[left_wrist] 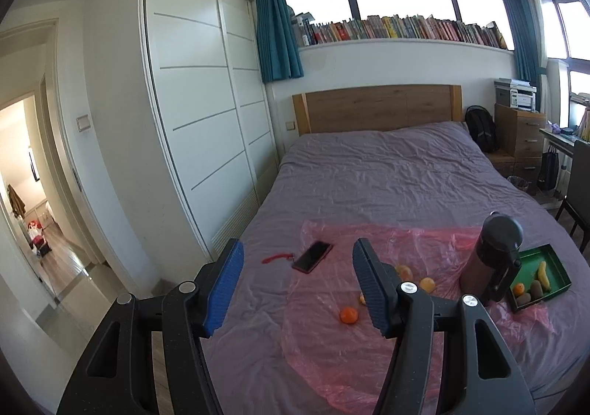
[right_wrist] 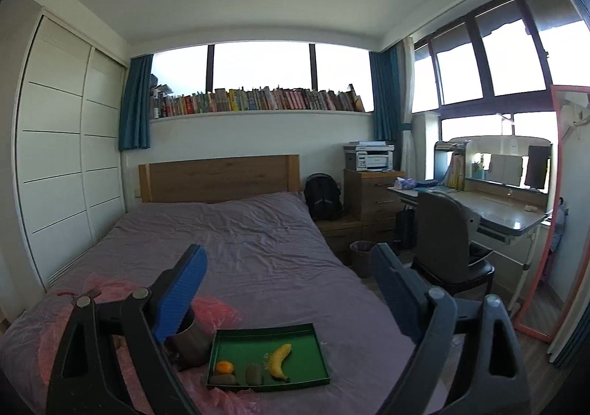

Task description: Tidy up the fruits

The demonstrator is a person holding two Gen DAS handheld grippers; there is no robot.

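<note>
Left wrist view: the left gripper [left_wrist: 297, 286] hangs above the purple bedsheet [left_wrist: 387, 171] with its blue-padded jaws parted and nothing between them. Below and ahead, loose fruit lies on a crinkled pink plastic sheet [left_wrist: 332, 352]: a small round orange tangerine [left_wrist: 349, 315] nearest, two pale orange fruits [left_wrist: 427, 284] beyond it. A dark cylindrical flask [left_wrist: 492, 260] stands just beside the shallow green rectangular tray [left_wrist: 560, 267], blocking a straight line from the loose fruit to the tray. A dark phone with a red edge [left_wrist: 312, 256] lies well left of the fruit.

Right wrist view: the right gripper [right_wrist: 291, 300] is also empty, jaws wide, hovering above the tray [right_wrist: 265, 332]. Inside sit a yellow banana [right_wrist: 279, 359], a tangerine and two brownish kiwi-like fruits [right_wrist: 253, 373]; the tray's far half is bare.

Sorting looks partly done. The next move probably calls for lowering the left gripper over the nearest tangerine and closing gently, since it could roll on the slick plastic. The bed's right edge lies close beyond the tray, so room there is limited.
</note>
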